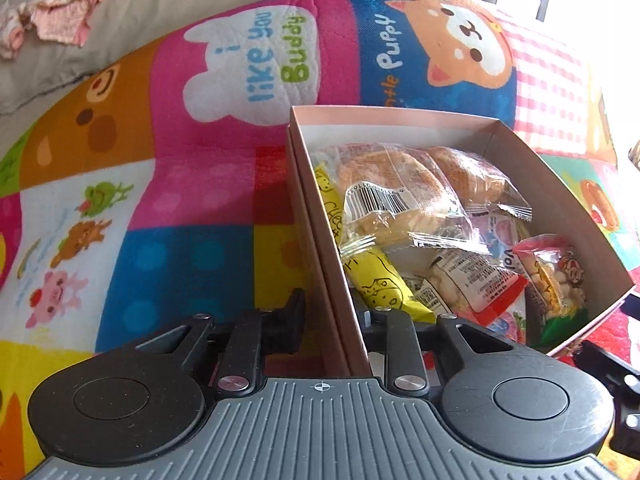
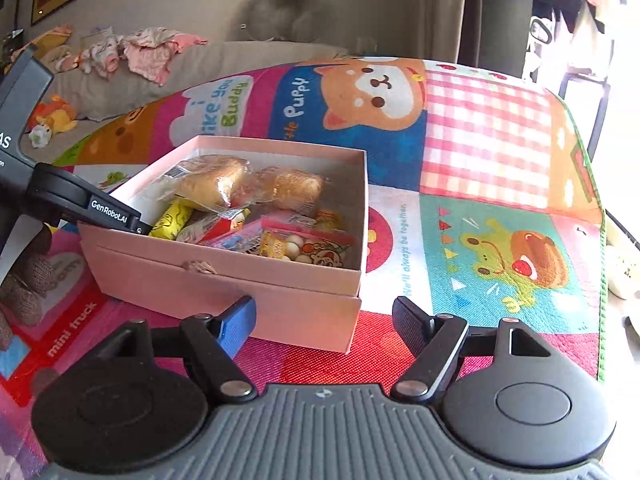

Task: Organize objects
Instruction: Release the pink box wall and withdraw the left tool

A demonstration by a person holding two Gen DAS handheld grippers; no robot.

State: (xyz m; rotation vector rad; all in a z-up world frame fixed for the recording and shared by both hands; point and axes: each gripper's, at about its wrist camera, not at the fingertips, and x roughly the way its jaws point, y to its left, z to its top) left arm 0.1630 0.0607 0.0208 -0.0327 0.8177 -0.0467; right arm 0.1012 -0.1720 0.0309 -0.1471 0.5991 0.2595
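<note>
A pink cardboard box (image 2: 224, 280) sits on a colourful cartoon mat (image 2: 480, 160). It holds wrapped bread rolls (image 2: 212, 184), a yellow snack pack (image 1: 380, 280) and several other snack bags (image 2: 308, 244). My left gripper (image 1: 336, 320) straddles the box's left wall (image 1: 320, 240), one finger outside and one inside, shut on the wall; it also shows in the right wrist view (image 2: 112, 212). My right gripper (image 2: 324, 320) is open and empty, just in front of the box's near right corner.
The mat (image 1: 160, 160) covers the whole surface. Behind it stands a beige sofa (image 2: 240, 56) with crumpled baby clothes (image 2: 148, 52) and plush toys (image 2: 52, 120). A knitted toy (image 2: 28, 280) lies left of the box. The mat's edge runs along the right.
</note>
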